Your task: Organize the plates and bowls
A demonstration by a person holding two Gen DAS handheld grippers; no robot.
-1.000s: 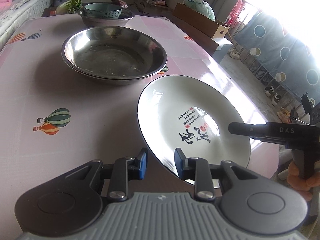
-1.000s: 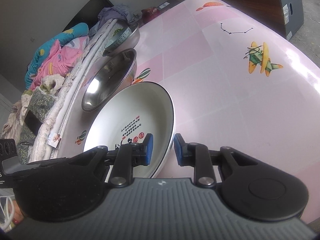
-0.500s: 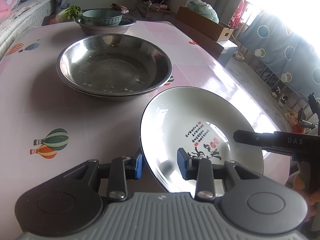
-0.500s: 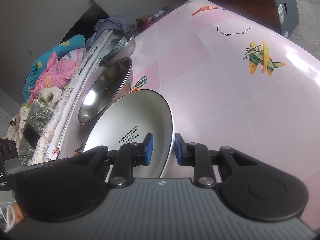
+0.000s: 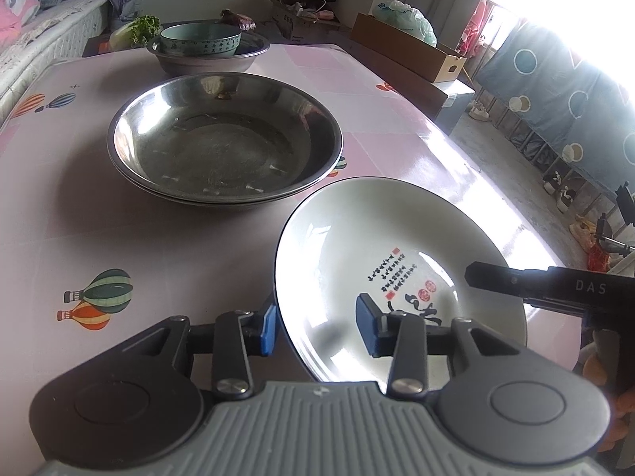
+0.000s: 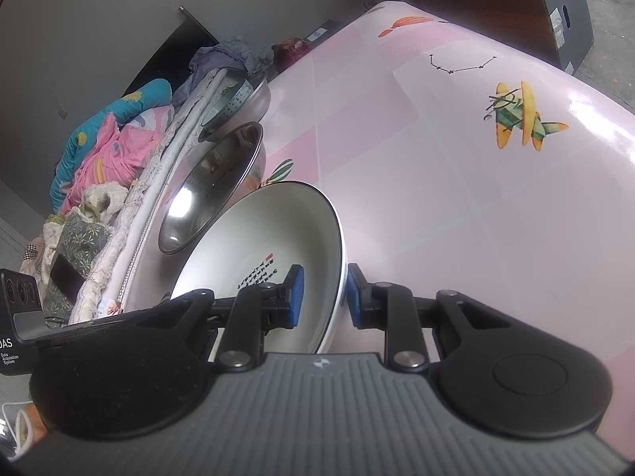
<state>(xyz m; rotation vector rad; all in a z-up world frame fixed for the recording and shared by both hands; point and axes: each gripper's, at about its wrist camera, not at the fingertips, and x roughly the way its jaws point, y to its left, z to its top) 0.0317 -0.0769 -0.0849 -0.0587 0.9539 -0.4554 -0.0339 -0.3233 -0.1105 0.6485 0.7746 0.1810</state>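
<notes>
A white plate (image 5: pixel 377 238) with a dark rim and black calligraphy lies near the front right corner of the pink table (image 5: pixel 119 238), raised on its right side. My left gripper (image 5: pixel 317 329) straddles the plate's near rim. Its jaws are opening and the blue pads stand clear of the rim. My right gripper (image 6: pixel 325 297) is shut on the opposite rim of the plate (image 6: pixel 278 230), one pad inside and one outside. One of its black fingers (image 5: pixel 496 277) reaches over the plate's right edge in the left wrist view.
Two stacked steel basins (image 5: pixel 226 139) sit just beyond the plate. Farther back a steel bowl (image 5: pixel 206 61) holds a teal bowl (image 5: pixel 200 41). A bed with bedding (image 6: pixel 111 150) runs along one table side. A cardboard box (image 5: pixel 408 47) stands past the other.
The left gripper's jaws have spread apart from the plate's near rim. The right gripper has kept its hold on the plate.
</notes>
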